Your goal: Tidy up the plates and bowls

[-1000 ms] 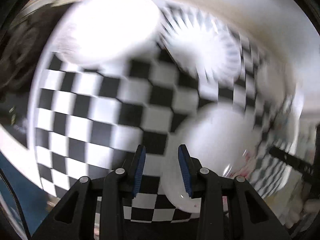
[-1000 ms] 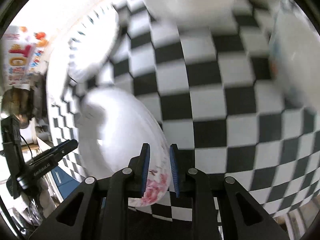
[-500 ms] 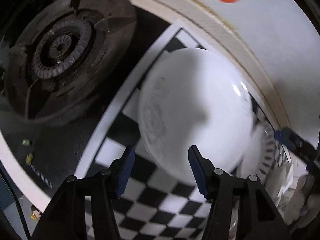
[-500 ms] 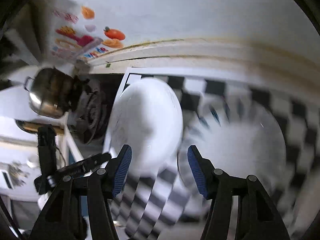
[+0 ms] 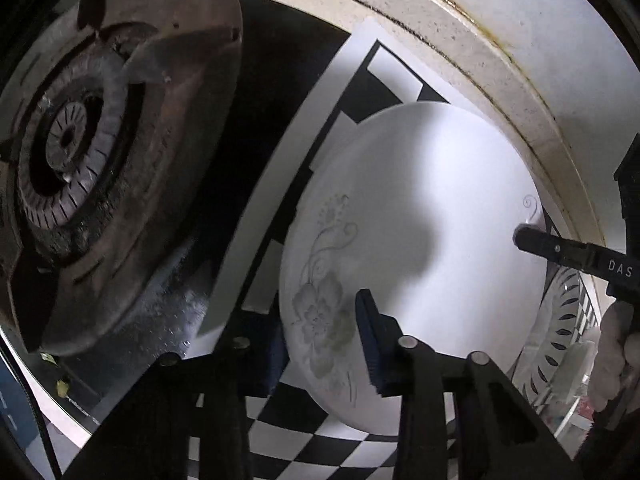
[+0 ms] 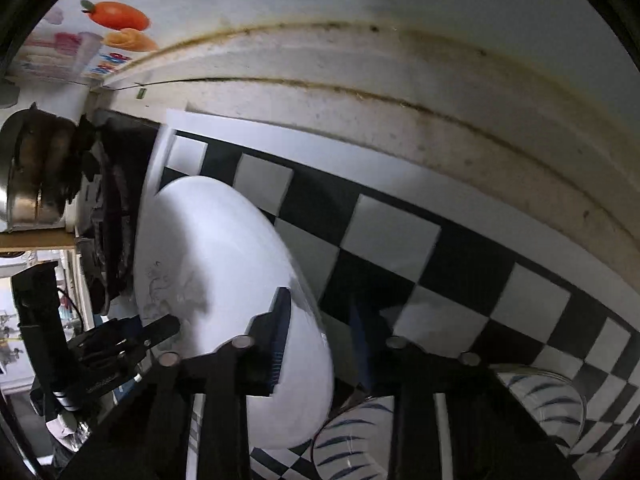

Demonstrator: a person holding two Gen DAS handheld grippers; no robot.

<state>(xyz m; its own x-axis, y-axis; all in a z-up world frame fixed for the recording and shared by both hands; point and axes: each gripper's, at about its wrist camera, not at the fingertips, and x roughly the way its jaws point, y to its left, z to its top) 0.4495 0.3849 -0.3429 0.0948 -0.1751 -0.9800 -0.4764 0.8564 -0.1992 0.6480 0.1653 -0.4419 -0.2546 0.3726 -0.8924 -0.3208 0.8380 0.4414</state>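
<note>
A large white plate with a grey flower print (image 5: 420, 248) lies on the checkered mat near the stove and the wall. My left gripper (image 5: 320, 344) is open, its jaws astride the plate's near rim over the flower. My right gripper (image 6: 320, 336) is open, its jaws astride the plate's (image 6: 224, 264) opposite rim; its finger shows in the left wrist view (image 5: 560, 252). A clear plate with dark leaf marks (image 6: 400, 432) sits beside the white plate, partly under my right gripper; it also shows in the left wrist view (image 5: 556, 344).
A gas stove burner (image 5: 100, 160) sits left of the checkered mat (image 6: 400, 240). A stone ledge and wall (image 6: 400, 80) run behind the mat. A metal kettle (image 6: 28, 176) stands on the stove.
Both grippers moved in closer to the white plate and now straddle its opposite rims. The jaws stay open. The plate has not moved.
</note>
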